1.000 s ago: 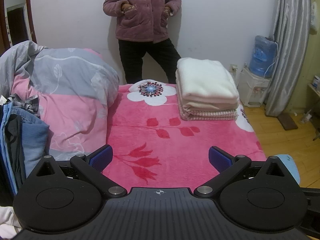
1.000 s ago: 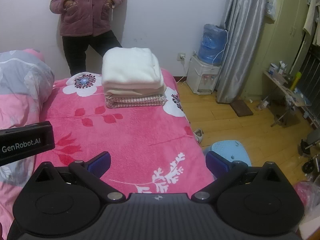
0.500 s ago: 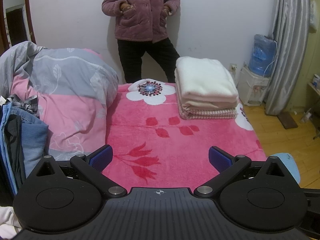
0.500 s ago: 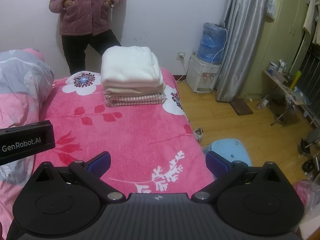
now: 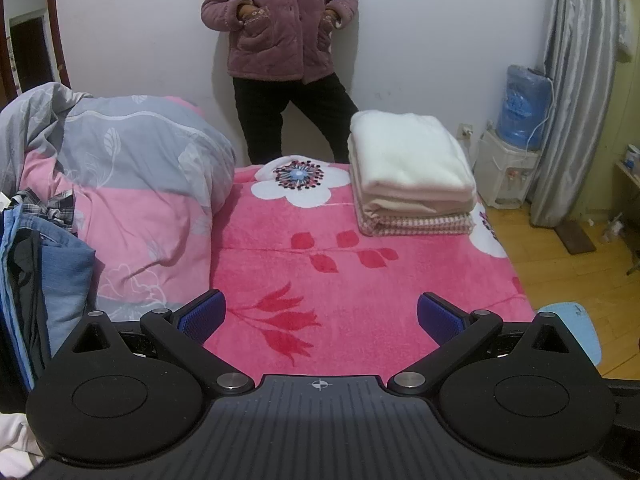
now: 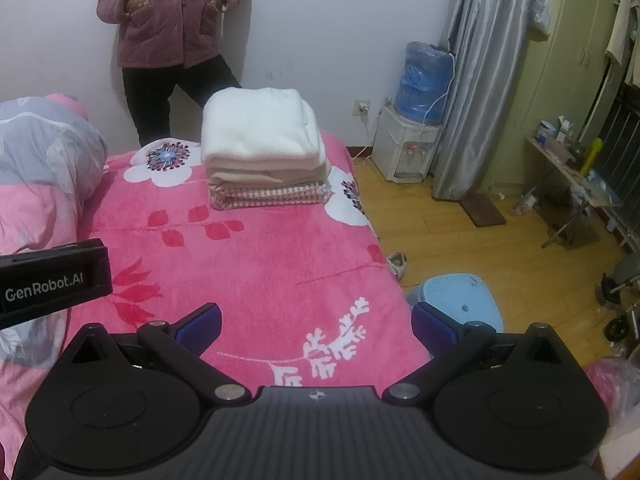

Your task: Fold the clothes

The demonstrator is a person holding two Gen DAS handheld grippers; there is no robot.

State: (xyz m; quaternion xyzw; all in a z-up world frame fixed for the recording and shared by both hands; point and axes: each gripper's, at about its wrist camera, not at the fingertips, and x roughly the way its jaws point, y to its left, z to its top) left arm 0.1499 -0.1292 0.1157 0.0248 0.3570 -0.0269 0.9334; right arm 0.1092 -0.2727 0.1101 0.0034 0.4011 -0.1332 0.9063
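Both grippers spread empty, left gripper [image 5: 318, 314], right gripper [image 6: 316, 322], folded stack [image 5: 412, 172] well beyond

Cut off at the top edge of both views: the person [image 5: 280, 20] against the wall, seen only from the shoulders down, both hands buried in jacket pockets. Clipped by the left edge of the left wrist view — a pile of blue and dark clothes [image 5: 36, 272], its full extent not visible. Partly hidden behind the folded stack [image 6: 260, 148]: the far edge of the bed [image 6: 240, 260]. Too small to identify: the clutter on the side bench [image 6: 572, 160] by the wardrobe — bottles or boxes, hard to tell.
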